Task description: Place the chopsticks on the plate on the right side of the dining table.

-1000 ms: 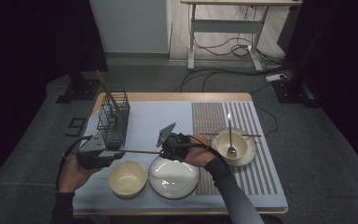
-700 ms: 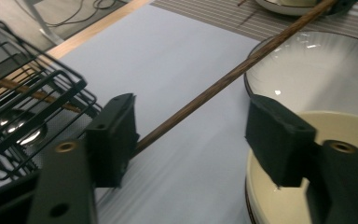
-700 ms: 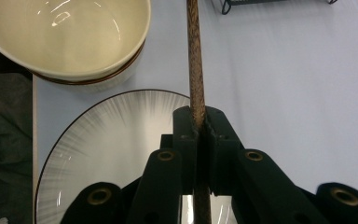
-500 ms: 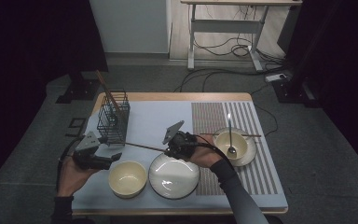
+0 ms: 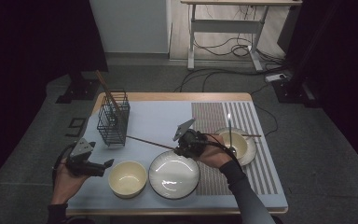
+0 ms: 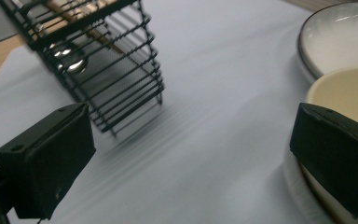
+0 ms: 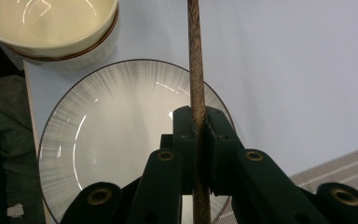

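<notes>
Tightly clamped, the right claw pinches a brown chopstick near one end, holding it roughly level above the desk; the stick reaches from over the white plate toward the black wire basket. Left claw has just been opening and stands spread wide with nothing between its jaws, low beside the cream bowl. Inside the basket another chopstick leans. Farther right, a second bowl on the striped mat holds a spoon.
</notes>
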`<state>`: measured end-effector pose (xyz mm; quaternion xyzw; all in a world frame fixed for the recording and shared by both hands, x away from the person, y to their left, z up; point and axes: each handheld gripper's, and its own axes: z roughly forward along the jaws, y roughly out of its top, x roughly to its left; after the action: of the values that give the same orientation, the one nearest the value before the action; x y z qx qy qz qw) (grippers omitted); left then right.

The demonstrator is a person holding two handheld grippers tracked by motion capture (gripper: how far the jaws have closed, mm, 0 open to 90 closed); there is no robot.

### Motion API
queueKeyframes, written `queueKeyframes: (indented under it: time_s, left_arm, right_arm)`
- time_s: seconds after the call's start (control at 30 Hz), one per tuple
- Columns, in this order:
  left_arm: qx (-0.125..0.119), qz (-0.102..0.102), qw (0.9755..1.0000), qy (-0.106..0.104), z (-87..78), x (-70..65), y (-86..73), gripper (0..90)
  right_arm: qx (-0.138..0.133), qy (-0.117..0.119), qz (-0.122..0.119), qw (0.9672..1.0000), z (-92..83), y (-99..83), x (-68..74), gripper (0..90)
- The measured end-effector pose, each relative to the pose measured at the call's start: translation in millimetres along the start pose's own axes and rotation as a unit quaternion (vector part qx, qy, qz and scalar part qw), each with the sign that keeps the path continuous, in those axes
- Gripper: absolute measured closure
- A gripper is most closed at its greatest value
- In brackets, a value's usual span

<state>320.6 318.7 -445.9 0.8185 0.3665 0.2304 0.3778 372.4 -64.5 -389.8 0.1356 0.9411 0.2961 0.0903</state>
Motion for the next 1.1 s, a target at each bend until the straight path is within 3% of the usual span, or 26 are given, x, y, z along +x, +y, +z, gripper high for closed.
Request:
queueKeyframes:
  time_s: [0.17, 0.57, 0.9, 1.03, 1.1]
  left_arm:
    - [0.005, -0.012, 0.9998, 0.017, 1.9, 2.7, -16.4, 0.0]
    - [0.052, -0.027, 0.9981, 0.017, 20.0, -3.3, -51.6, 0.0]
    - [0.094, -0.031, 0.9951, 0.005, 33.4, -9.8, -62.2, 0.0]
    - [0.115, -0.022, 0.9931, 0.005, 40.1, -13.1, -63.7, 0.0]
    - [0.115, -0.03, 0.9929, 0.003, 40.7, -12.2, -63.9, 0.0]
  right_arm:
    - [-0.003, -0.006, 0.013, 0.9999, -10.3, -7.0, -3.3, 84.0]
    - [-0.003, -0.037, 0.048, 0.9981, -28.2, -29.7, -13.2, 84.0]
    - [-0.003, -0.063, 0.077, 0.995, -44.1, -49.1, -22.5, 84.0]
    - [0.0, -0.072, 0.087, 0.9936, -50.2, -55.9, -24.5, 84.0]
    - [0.0, -0.077, 0.092, 0.9928, -53.0, -59.5, -25.6, 84.0]
